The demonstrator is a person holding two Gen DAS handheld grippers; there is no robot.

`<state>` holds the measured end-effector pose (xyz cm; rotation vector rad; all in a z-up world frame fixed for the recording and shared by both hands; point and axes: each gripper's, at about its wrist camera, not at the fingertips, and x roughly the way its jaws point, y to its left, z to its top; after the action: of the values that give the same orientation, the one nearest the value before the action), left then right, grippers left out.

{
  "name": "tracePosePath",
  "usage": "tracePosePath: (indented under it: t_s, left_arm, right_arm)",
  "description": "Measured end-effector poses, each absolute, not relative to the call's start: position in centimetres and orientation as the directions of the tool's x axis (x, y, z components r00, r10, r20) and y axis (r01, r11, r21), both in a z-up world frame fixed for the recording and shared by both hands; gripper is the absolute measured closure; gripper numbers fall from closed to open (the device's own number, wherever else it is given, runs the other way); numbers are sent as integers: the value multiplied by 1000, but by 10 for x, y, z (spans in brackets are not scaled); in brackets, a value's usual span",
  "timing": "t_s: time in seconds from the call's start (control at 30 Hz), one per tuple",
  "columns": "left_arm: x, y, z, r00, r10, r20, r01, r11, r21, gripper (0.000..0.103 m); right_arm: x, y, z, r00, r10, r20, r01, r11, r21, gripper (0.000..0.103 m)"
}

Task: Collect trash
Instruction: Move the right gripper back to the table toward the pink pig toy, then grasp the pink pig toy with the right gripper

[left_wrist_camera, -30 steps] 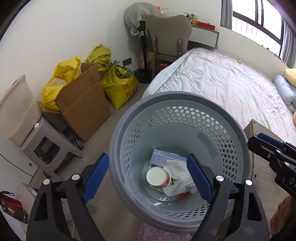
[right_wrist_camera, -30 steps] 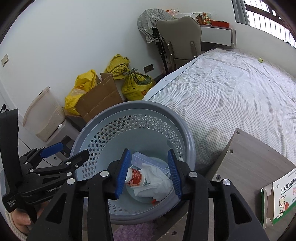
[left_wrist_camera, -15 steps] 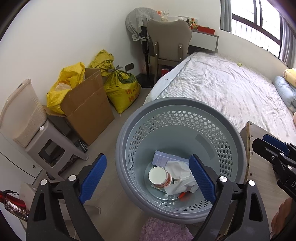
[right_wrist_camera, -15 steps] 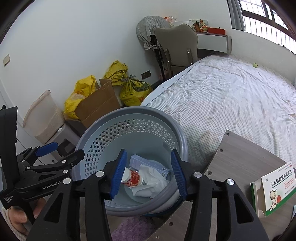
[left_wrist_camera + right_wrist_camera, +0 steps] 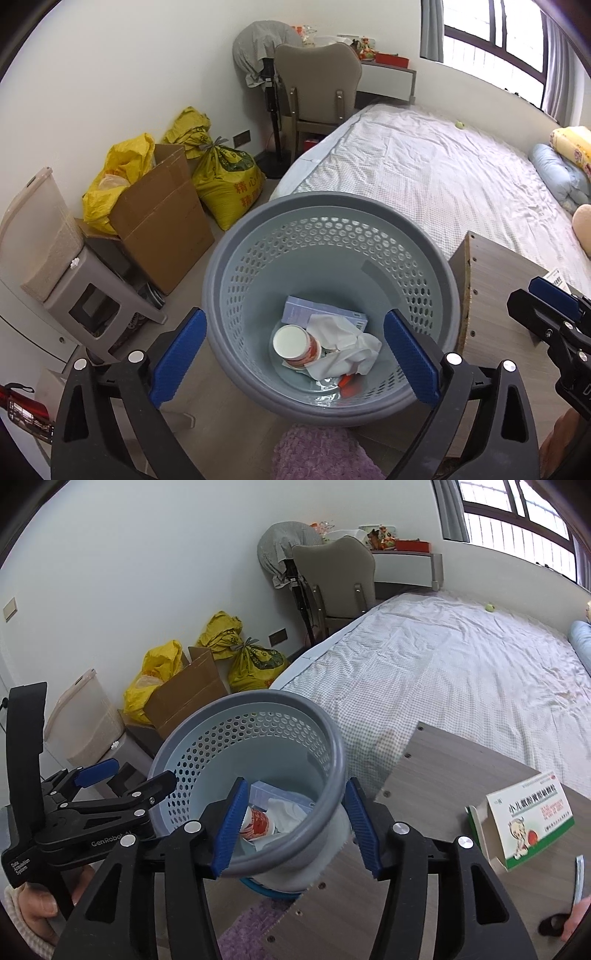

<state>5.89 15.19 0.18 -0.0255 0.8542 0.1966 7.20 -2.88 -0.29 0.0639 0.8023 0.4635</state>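
Moved: both my tools pulled back from bin (image 5: 328,402), jaws just been opening.
L tool (image 5: 295,354): spread, empty.
R tool (image 5: 295,827): spread, empty.
Trash: cup (image 5: 295,345), tissue (image 5: 343,343), box (image 5: 314,314) in bin; red bit, maybe a cap.
Counter (image 5: 443,775): medicine carton (image 5: 524,827).

Yellow sacks (image 5: 225,181) beside cardboard box (image 5: 162,218) — chair (image 5: 317,81) by bed (image 5: 424,177).

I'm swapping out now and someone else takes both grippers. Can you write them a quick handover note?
Left tongs: open, empty, above the grey basket; jaws have just been opening.
Right tongs: open, empty, also over the basket; jaws have just been opening too.
Done: a paper cup, a crumpled tissue and a pale blue box lie in the basket.
Left: an opened medicine box sits on the wooden table beside the basket; probably next.
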Motion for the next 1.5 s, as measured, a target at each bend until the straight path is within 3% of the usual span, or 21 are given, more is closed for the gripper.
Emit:
tracePosePath:
  t_s: [0.3, 0.93, 1.2, 1.5]
  left_arm:
    - [56, 110, -4, 647, 83, -758, -80, 996, 41, 8]
    - [61, -6, -14, 624, -87, -776, 147, 989, 7, 8]
    - [57, -48, -19, 600, -122, -791, 223, 975, 19, 8]
    - [57, -78, -20, 589, -139, -796, 269, 963, 31, 8]
  right_arm:
    - [42, -85, -3, 656, 333, -677, -254, 942, 218, 50]
    - [-47, -259, -31, 691, -27, -722, 166, 979, 122, 50]
    - [-59, -301, -50, 664, -64, -745, 252, 957, 142, 50]
    - [-42, -307, -60, 664, -13, -748, 220, 959, 179, 50]
